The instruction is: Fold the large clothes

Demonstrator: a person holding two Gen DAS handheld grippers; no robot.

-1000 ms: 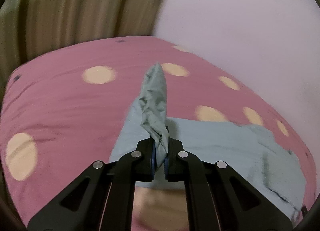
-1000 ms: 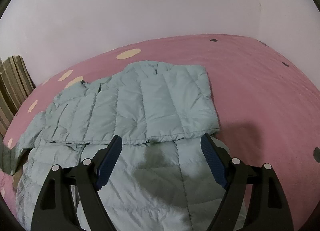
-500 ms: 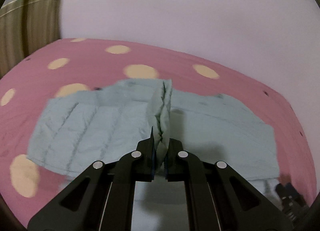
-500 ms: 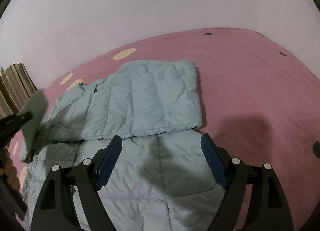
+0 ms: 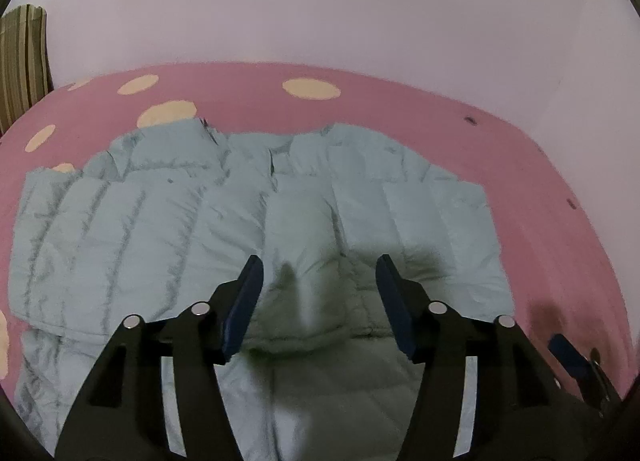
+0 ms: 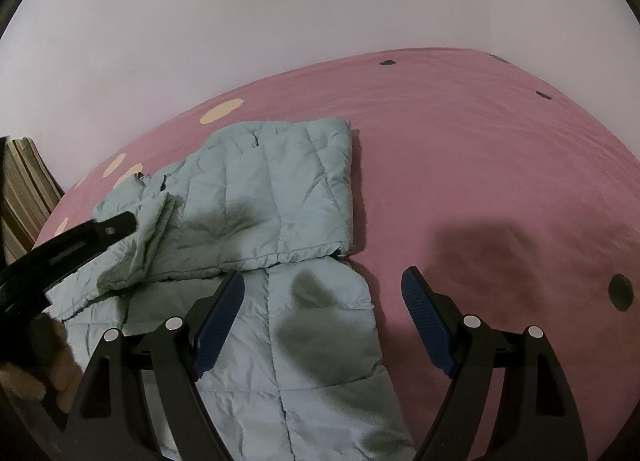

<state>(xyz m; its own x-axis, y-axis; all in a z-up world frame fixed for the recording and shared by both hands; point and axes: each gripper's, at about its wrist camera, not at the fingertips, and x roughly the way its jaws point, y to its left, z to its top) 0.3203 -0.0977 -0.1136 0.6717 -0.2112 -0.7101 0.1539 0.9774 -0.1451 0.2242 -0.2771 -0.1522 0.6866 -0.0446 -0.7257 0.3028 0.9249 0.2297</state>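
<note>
A pale blue-green quilted jacket (image 5: 240,221) lies spread on the pink bedcover (image 5: 400,109). My left gripper (image 5: 318,277) hovers over the jacket's middle with its jaws opening. A folded-over edge lies below the gap and neither pad presses on it. In the right wrist view one of its fingers (image 6: 112,227) shows at the left, beside a rumpled fold of the jacket (image 6: 260,197). My right gripper (image 6: 322,289) stands open over the jacket's near right edge, where the fabric meets the bedcover (image 6: 480,149), with nothing between its fingers.
The bedcover carries cream dots (image 5: 310,89) and a few dark spots (image 6: 620,291). A white wall (image 5: 320,1) backs the bed. A striped curtain (image 5: 20,61) hangs at the far left. A hand (image 6: 36,373) shows at the lower left of the right wrist view.
My left gripper swung across from the left with a bunched part of the jacket pinched in it, then opened and let it drop onto the jacket. The right gripper drifted slightly.
</note>
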